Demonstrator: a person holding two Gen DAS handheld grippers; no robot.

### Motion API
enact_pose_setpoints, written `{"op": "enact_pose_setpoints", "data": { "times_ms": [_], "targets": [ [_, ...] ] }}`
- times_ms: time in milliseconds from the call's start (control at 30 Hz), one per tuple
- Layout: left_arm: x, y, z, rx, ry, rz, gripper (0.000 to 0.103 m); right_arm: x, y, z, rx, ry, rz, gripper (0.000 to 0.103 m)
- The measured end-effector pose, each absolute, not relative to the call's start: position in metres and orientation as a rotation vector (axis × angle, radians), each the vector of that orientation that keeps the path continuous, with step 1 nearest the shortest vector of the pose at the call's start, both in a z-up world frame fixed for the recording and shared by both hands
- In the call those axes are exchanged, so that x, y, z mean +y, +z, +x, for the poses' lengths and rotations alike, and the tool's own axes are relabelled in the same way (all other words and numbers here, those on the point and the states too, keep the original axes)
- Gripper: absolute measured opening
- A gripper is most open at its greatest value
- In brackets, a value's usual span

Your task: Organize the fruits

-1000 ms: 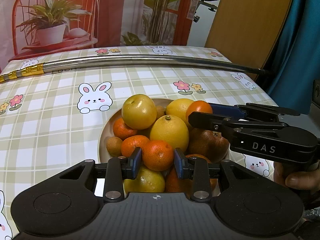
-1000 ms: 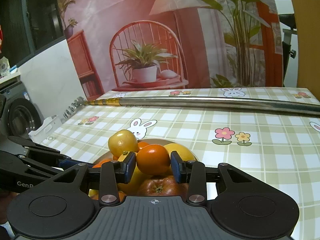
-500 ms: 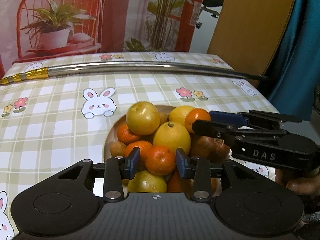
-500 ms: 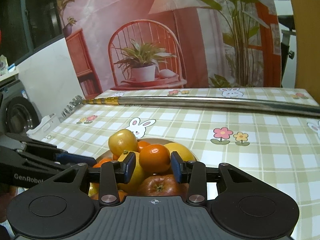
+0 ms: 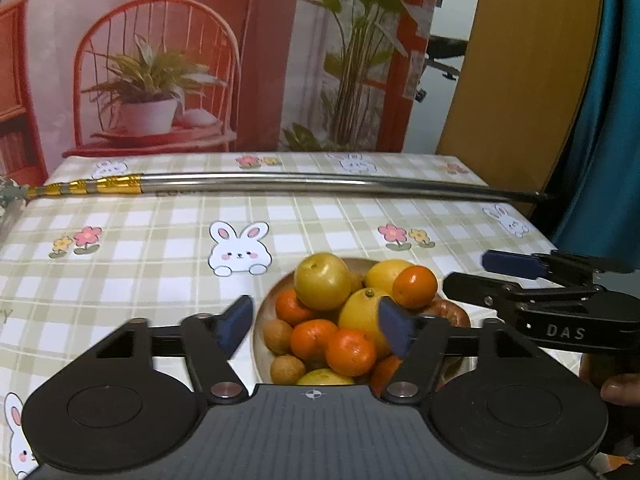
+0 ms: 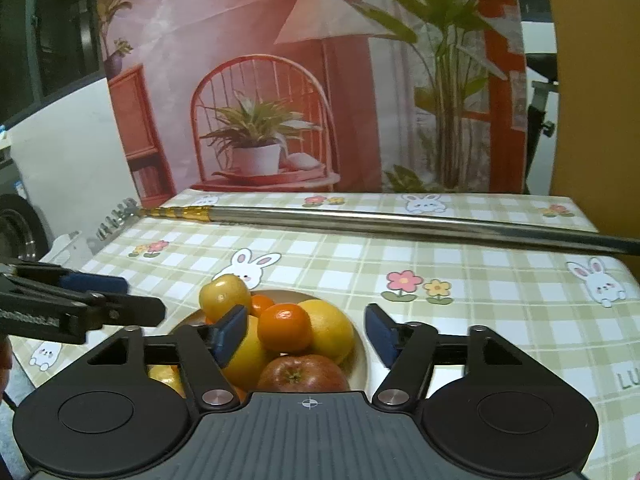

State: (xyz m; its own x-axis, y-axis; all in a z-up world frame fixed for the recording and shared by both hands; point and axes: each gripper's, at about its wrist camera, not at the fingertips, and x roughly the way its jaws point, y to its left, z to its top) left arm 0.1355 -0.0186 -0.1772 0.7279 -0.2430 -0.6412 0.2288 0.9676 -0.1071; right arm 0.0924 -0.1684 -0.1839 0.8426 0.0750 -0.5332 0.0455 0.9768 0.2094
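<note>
A long metal rod (image 5: 320, 184) lies crosswise on the checked tablecloth (image 5: 120, 272) behind the bowl (image 6: 362, 356) heaped with fruits (image 5: 340, 320). Left gripper (image 5: 316, 326) and right gripper (image 6: 306, 334) hover beside the bowl, jaws spread, empty. Only the right view shows the red apple (image 6: 304, 372).

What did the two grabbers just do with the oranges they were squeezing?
Both let go. The left gripper opened off its small orange; the right gripper opened off its orange. Both pulled back a little. The oranges stayed on the pile in the bowl.
</note>
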Motion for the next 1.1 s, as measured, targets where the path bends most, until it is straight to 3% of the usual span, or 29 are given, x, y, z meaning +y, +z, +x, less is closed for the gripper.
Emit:
{"op": "enact_pose_setpoints", "data": {
  "times_ms": [67,100,233,433,833,1100],
  "targets": [
    [-0.018,-0.173,0.132,0.695,-0.239,-0.006,0.091,-0.168,-0.181,0.089,0.563,0.004,0.213,0.073],
    [-0.018,-0.171,0.13,0.686,-0.231,0.004,0.095,-0.168,-0.18,0.088,0.565,0.002,0.213,0.079],
    [-0.016,-0.164,0.125,0.675,-0.21,0.026,0.099,-0.168,-0.172,0.083,0.564,-0.023,0.226,0.102],
    [-0.005,-0.15,0.123,0.661,-0.214,-0.003,0.099,-0.17,-0.155,0.079,0.568,-0.072,0.245,0.103],
    [-0.004,-0.042,0.088,0.423,-0.095,0.094,0.1,-0.187,-0.055,0.051,0.421,-0.137,0.254,0.103],
    [-0.006,-0.004,0.07,0.356,-0.128,0.029,0.103,-0.198,-0.011,0.033,0.342,-0.155,0.253,0.103]
  ]
}}
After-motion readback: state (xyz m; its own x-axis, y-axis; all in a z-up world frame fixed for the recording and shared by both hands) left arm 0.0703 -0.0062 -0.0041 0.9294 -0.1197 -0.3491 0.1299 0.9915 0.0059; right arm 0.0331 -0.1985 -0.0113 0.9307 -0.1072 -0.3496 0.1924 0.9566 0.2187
